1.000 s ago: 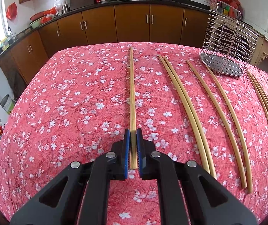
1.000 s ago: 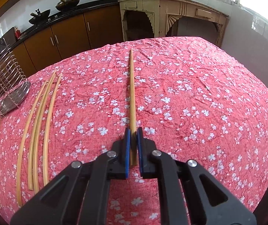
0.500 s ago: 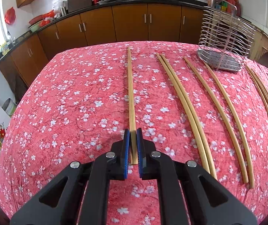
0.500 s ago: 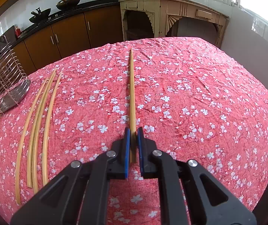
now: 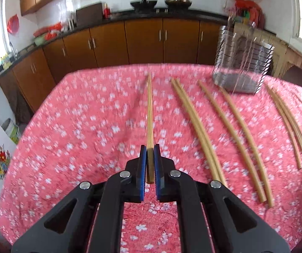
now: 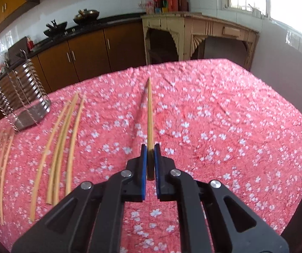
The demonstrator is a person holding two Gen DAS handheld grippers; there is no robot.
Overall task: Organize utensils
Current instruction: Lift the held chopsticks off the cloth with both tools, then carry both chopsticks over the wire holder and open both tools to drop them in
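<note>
Left fingers (image 5: 150,158): clenched on a chopstick (image 5: 149,113) by its butt end, tip pointing ahead.
Right fingers (image 6: 150,158): clenched on another chopstick (image 6: 149,113), same end hold.
Handling: likely light, stiff, smooth; may pivot.
Beside: loose chopsticks (image 5: 201,130), wire holder (image 5: 243,63).
Tabletop (image 5: 77,126): floral cloth; kitchen cabinets beyond.

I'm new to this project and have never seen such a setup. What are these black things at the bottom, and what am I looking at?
They are two hand-held grippers, one in each of a person's hands, each carrying its own camera that looks along its jaws. One picture is from the left gripper, the other from the right gripper. Each has its jaws shut on a chopstick. More chopsticks lie loose on the flowered tablecloth, near a metal wire holder.
</note>
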